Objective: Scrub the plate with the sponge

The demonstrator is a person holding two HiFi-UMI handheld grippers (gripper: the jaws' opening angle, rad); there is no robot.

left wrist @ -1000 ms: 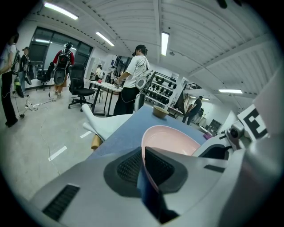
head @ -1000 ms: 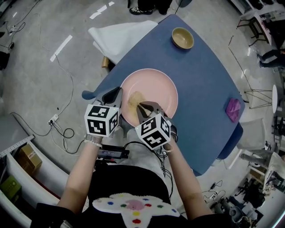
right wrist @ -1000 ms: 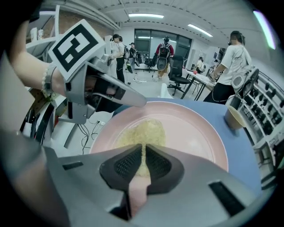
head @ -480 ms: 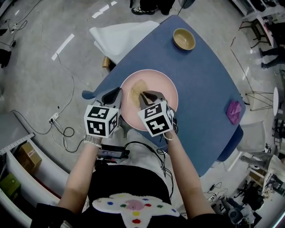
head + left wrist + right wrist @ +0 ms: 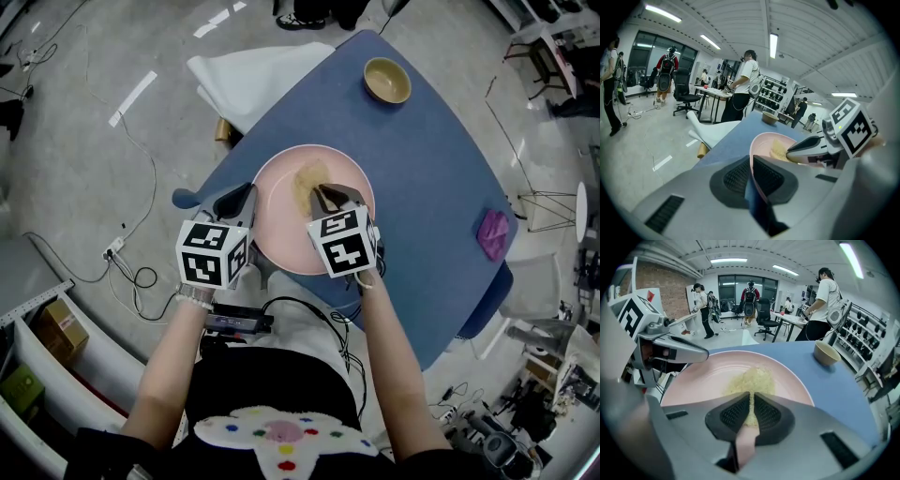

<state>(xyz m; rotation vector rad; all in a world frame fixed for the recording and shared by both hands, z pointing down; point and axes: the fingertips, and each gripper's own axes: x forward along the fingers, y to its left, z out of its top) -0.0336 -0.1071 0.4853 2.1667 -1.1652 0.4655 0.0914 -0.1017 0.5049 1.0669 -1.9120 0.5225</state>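
Note:
A large pink plate [image 5: 281,220] lies on the blue table [image 5: 412,169], near its front-left edge. My left gripper [image 5: 240,199] is shut on the plate's left rim [image 5: 753,154], one jaw on each side of it. My right gripper [image 5: 330,195] is shut on a pale yellow sponge [image 5: 309,180], which lies pressed flat on the plate's upper middle [image 5: 749,380]. In the right gripper view the sponge spreads out ahead of the jaws [image 5: 749,412] over the pink plate [image 5: 708,376].
A tan bowl [image 5: 386,81] stands at the table's far end [image 5: 827,352]. A magenta object [image 5: 491,231] lies near the right edge. A white sheet [image 5: 253,80] hangs off the far-left corner. People stand at desks in the room beyond.
My right gripper has slid the sponge across the plate, from the left middle up and to the right. The left gripper has held still on the rim.

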